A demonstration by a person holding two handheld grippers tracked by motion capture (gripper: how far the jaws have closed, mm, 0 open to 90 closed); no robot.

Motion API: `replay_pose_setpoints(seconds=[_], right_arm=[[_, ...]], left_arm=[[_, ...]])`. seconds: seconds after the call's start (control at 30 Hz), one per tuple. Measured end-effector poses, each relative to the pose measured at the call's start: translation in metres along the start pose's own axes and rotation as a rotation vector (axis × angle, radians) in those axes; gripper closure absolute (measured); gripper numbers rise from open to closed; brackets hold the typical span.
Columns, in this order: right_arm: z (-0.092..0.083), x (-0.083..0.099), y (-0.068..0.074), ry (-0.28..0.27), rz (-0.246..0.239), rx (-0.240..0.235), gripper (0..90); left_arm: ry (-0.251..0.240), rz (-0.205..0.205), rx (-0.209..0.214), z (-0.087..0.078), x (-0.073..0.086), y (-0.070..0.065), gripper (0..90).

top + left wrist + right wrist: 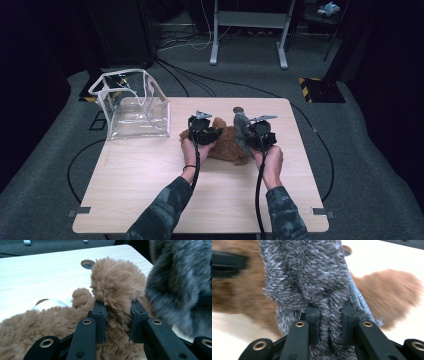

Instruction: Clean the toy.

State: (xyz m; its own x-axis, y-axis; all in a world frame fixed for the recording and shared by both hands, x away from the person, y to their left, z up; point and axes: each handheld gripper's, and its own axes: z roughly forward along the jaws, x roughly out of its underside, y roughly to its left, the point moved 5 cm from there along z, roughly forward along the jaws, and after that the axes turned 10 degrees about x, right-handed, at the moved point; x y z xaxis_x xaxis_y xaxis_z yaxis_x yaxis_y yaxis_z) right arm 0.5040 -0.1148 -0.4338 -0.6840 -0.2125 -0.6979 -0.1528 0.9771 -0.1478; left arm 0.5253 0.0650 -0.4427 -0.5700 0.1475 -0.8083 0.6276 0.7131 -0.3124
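Note:
A brown plush toy (227,144) lies on the wooden table (150,190) near its middle. My left gripper (204,131) is shut on a furry brown limb of that plush toy (117,290), which stands up between the black pads. My right gripper (254,131) holds a grey fuzzy cloth (242,125) lifted just above the toy's right side. In the right gripper view the grey cloth (312,277) is pinched between the pads and rises in front of the camera, with the brown plush toy (392,290) blurred behind it.
A clear plastic bag with a white rim (131,102) stands open at the table's far left corner. A round hole (239,108) sits near the table's far edge. Cables run over the grey carpet around the table.

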Motion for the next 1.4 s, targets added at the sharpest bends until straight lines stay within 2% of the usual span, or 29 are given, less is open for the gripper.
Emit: replay_pose_setpoints(seconds=[0.17, 0.23, 0.3, 0.37, 0.43, 0.5, 0.57, 0.63, 0.67, 0.73, 0.8, 0.87, 1.0, 1.13, 1.23, 1.33, 1.4], right_arm=[[0.005, 0.005, -0.031, 0.032, 0.061, 0.064, 72.7], [0.004, 0.007, -0.036, 0.033, 0.077, 0.071, 72.7], [-0.001, 0.007, -0.036, 0.017, 0.075, 0.058, 72.6], [-0.01, 0.005, -0.028, -0.006, 0.053, 0.025, 72.6], [-0.019, 0.003, -0.013, -0.018, 0.03, -0.021, 72.5], [-0.026, -0.001, 0.004, -0.036, 0.004, -0.086, 72.4], [-0.028, -0.004, 0.023, -0.034, -0.015, -0.145, 72.2], [-0.025, -0.007, 0.041, -0.038, -0.053, -0.195, 72.1], [-0.022, -0.007, 0.048, -0.036, -0.069, -0.204, 72.0], [-0.014, -0.007, 0.057, -0.012, -0.089, -0.193, 72.1], [-0.006, -0.007, 0.059, 0.004, -0.078, -0.185, 72.2], [-0.001, -0.008, 0.055, 0.012, -0.06, -0.163, 72.2], [0.001, -0.009, 0.036, 0.011, -0.041, -0.106, 72.2], [0.003, -0.007, 0.011, 0.02, 0.0, -0.053, 72.2], [0.008, -0.003, -0.011, 0.039, 0.026, 0.018, 72.2], [0.011, 0.0, -0.02, 0.063, 0.031, 0.046, 72.1], [0.006, -0.001, -0.019, 0.048, 0.025, 0.036, 72.1]], left_arm=[[0.004, -0.013, -0.006, -0.002, -0.001, 0.005, 70.9], [0.006, -0.013, -0.008, -0.002, -0.001, 0.008, 70.7], [0.01, -0.013, -0.009, -0.002, -0.001, 0.009, 70.4], [0.009, -0.021, -0.01, -0.002, -0.001, 0.009, 70.3], [0.016, -0.025, -0.012, -0.001, 0.0, 0.01, 70.2], [0.021, -0.017, -0.01, 0.0, 0.0, 0.01, 70.1], [0.025, -0.018, -0.013, 0.001, 0.0, 0.01, 70.1], [0.029, -0.02, -0.015, 0.001, 0.001, 0.01, 70.0], [0.027, -0.016, -0.015, 0.002, 0.001, 0.011, 69.9], [0.031, -0.017, -0.016, 0.002, 0.002, 0.011, 69.9], [0.032, -0.014, -0.02, 0.003, 0.002, 0.013, 69.9], [0.034, -0.013, -0.022, 0.003, 0.002, 0.013, 69.9], [0.034, -0.015, -0.026, 0.003, 0.002, 0.015, 69.9], [0.035, -0.013, -0.029, 0.002, 0.002, 0.018, 69.8], [0.035, -0.016, -0.033, 0.001, 0.002, 0.02, 69.6], [0.041, -0.017, -0.037, 0.0, 0.003, 0.022, 69.4], [0.048, -0.02, -0.042, 0.0, 0.003, 0.024, 69.4]])
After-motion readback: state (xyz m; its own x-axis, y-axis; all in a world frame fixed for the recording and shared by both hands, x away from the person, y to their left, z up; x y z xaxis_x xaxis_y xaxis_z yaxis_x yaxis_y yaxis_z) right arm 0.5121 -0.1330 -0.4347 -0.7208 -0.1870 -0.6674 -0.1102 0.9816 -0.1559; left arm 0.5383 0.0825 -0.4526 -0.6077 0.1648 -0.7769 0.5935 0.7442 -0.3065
